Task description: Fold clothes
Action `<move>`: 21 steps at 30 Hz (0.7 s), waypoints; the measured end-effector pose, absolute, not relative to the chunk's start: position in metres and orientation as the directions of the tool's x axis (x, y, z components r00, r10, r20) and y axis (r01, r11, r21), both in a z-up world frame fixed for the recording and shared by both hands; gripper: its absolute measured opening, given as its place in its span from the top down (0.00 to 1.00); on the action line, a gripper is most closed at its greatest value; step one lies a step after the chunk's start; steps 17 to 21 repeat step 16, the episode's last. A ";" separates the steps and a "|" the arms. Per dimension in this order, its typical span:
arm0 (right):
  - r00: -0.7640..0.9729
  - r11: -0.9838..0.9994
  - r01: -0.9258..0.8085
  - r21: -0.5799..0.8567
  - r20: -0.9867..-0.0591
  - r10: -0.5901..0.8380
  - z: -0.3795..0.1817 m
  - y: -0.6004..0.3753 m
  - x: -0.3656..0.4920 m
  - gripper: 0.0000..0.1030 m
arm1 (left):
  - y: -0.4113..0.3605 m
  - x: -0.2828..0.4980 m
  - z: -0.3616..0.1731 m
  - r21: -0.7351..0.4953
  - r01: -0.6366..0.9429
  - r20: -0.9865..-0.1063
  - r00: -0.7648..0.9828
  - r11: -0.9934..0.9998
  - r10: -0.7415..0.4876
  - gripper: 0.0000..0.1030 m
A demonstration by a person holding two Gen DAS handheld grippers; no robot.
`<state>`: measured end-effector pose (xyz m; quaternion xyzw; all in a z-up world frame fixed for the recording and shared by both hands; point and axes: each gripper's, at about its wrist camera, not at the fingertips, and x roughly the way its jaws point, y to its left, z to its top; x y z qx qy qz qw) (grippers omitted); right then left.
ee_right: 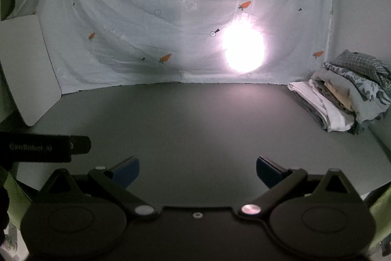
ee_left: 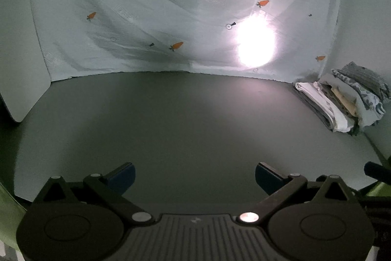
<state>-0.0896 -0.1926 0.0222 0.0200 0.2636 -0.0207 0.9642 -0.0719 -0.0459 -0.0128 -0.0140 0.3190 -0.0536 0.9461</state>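
A pile of several clothes (ee_left: 344,99) in white, cream, grey check and blue pattern lies at the far right of the grey table (ee_left: 183,119); it also shows in the right wrist view (ee_right: 347,99). My left gripper (ee_left: 194,177) is open and empty, low over the table's near edge, well short of the pile. My right gripper (ee_right: 198,174) is open and empty, also near the front edge. The black body of the left gripper (ee_right: 44,147) shows at the left of the right wrist view.
A pale sheet with small carrot prints (ee_left: 171,16) hangs behind the table, with a bright lamp glare (ee_left: 255,45) through it. A white board (ee_left: 17,53) leans at the far left. Green fabric (ee_left: 7,217) hangs by the near edge.
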 end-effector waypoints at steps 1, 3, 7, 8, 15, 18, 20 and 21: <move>0.861 0.998 0.049 0.026 -0.508 -0.029 0.022 -0.193 -0.091 0.00 | -0.047 -0.073 -0.013 -0.059 0.095 -0.602 0.791 0.994 -0.112 0.00; 0.862 0.999 0.047 0.020 -0.505 -0.030 0.022 -0.193 -0.093 0.00 | -0.050 -0.075 -0.014 -0.057 0.101 -0.602 0.791 0.993 -0.115 0.00; 0.865 0.999 0.044 0.019 -0.500 -0.029 0.023 -0.194 -0.096 0.00 | -0.053 -0.079 -0.012 -0.050 0.110 -0.597 0.794 0.993 -0.118 0.00; 0.866 0.999 0.044 0.018 -0.499 -0.029 0.023 -0.195 -0.097 0.00 | -0.053 -0.080 -0.011 -0.051 0.111 -0.595 0.795 0.993 -0.119 0.00; 0.869 0.999 0.045 0.015 -0.493 -0.032 0.024 -0.194 -0.101 0.00 | -0.052 -0.084 -0.008 -0.048 0.114 -0.593 0.796 0.992 -0.120 0.00; 0.870 0.999 0.046 0.015 -0.492 -0.033 0.024 -0.194 -0.101 0.00 | -0.052 -0.084 -0.008 -0.047 0.114 -0.592 0.797 0.992 -0.120 0.00; 0.870 0.999 0.046 0.015 -0.492 -0.033 0.024 -0.194 -0.101 0.00 | -0.052 -0.084 -0.008 -0.047 0.114 -0.592 0.797 0.992 -0.120 0.00; 0.870 0.999 0.046 0.015 -0.492 -0.033 0.024 -0.194 -0.101 0.00 | -0.052 -0.084 -0.008 -0.047 0.114 -0.592 0.797 0.992 -0.120 0.00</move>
